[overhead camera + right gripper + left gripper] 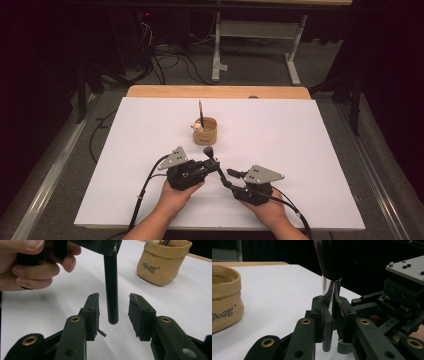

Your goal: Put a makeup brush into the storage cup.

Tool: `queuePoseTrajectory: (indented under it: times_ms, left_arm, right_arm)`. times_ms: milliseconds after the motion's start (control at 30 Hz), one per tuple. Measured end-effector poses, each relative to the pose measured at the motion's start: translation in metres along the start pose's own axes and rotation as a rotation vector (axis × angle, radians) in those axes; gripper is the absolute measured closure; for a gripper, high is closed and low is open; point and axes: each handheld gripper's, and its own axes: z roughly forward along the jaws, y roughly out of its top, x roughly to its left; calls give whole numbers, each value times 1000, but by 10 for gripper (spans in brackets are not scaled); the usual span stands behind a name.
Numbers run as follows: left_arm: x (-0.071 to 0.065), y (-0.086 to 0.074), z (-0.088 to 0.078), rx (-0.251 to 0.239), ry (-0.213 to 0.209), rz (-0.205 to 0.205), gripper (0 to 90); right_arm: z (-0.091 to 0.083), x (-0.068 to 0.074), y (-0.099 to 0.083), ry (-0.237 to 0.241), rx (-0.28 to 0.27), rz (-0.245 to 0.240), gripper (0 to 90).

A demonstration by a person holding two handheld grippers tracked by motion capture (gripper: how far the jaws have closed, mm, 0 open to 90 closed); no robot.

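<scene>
Makeup brush [331, 277] — dark bristle head up, shiny metal ferrule, slim black handle [111, 287] pointing down — is held above the white surface [280, 150] in front of the person, short of the tan pouch-style holder [207, 131]. Left gripper [212, 165] has its jaws narrow and clamped on the ferrule; in the left gripper view the pads press on the chrome from both sides. Right gripper [113, 315] sits with jaws parted to either side of the handle's lower end, pads clear of it, not gripping.

Handling, as a judgement: light, rigid along handle and ferrule, soft only at the bristles — no crush risk on the stem. Chrome ferrule and glossy handle both look slippery and round, so the brush could pivot or slide in a two-pad pinch. Best hold is mid-handle or at the ferrule, pads square across it; keep off the bristles, they'd splay and give no purchase. Holder looks soft-walled and light, already has another brush [200, 112] standing in it — may tip if nudged.
</scene>
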Motion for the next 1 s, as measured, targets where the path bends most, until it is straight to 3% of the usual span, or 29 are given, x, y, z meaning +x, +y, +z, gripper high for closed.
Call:
queuePoseTrajectory:
  times_ms: [700,1000]
  left_arm:
    - [7,6,-11,-1,63,20,779]
    - [12,8,-18,-2,104,29,778]
  right_arm:
    - [-8,-9,-1,-25,-15,29,504]
    - [-12,-16,-4,-42,-20,42,396]
